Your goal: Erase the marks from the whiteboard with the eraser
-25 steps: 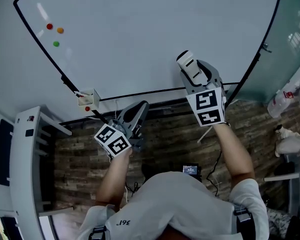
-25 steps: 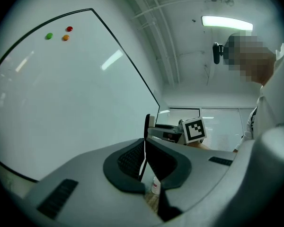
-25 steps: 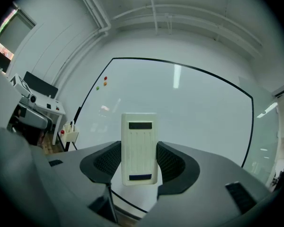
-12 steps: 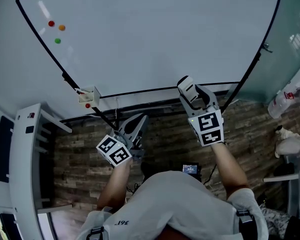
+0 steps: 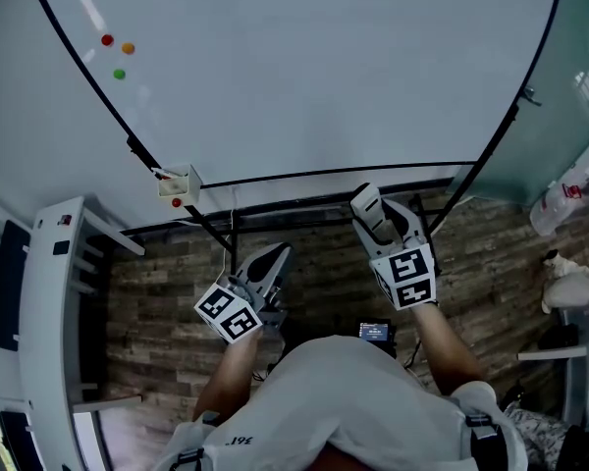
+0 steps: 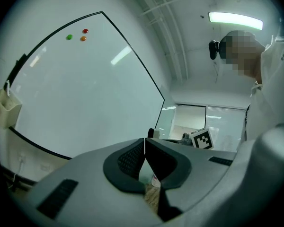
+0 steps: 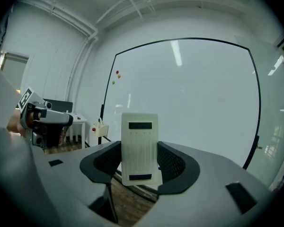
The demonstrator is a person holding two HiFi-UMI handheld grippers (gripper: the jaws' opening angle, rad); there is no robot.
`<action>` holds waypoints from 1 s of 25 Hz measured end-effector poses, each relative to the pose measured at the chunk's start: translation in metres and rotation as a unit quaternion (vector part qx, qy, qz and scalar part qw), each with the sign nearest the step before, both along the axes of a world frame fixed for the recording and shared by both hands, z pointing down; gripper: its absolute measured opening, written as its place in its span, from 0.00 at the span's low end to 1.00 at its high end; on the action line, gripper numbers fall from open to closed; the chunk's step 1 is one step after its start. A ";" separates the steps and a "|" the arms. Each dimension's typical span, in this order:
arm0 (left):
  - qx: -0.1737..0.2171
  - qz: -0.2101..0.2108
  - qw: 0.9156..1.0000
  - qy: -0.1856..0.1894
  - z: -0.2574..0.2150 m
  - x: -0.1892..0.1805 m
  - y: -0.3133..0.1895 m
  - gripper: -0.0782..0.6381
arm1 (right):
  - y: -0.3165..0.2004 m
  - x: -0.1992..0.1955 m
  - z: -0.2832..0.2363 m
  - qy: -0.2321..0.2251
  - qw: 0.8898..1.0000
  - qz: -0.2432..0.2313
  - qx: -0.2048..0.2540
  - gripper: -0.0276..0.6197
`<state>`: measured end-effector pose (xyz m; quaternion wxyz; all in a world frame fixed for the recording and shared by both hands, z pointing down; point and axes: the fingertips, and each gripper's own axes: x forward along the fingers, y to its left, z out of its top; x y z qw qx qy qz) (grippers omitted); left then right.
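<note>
Pinching the white eraser (image 7: 140,148) upright in the right gripper (image 5: 373,218), jaws pressing on its two sides. Holding it off the whiteboard (image 5: 324,77), just below the board's bottom edge, apart from the surface. Hanging the left gripper (image 5: 267,263) lower and to the left, jaws pressed together, nothing between. Noting three magnets far left on the board: red (image 5: 107,39), orange (image 5: 128,48), green (image 5: 119,74).

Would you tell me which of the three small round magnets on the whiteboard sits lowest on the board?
The green magnet: it sits below the red magnet and the orange magnet, which lie close together near the left edge of the whiteboard.
</note>
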<state>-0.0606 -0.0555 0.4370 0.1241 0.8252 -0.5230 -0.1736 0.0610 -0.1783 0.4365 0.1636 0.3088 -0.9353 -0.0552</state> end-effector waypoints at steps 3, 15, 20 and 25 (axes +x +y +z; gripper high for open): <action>-0.007 -0.003 1.000 0.003 0.008 0.001 0.004 0.12 | 0.003 0.005 0.008 -0.010 1.000 0.002 -0.012 0.43; -0.031 0.007 0.999 0.010 0.029 0.018 0.013 0.12 | 0.012 0.022 0.030 -0.047 0.997 0.007 -0.066 0.43; -0.036 0.004 0.999 0.013 0.033 0.020 0.017 0.12 | 0.013 0.026 0.036 -0.051 0.996 0.007 -0.075 0.43; -0.036 -0.010 0.999 0.014 0.033 0.021 0.023 0.12 | 0.016 0.028 0.037 -0.049 0.996 -0.004 -0.078 0.43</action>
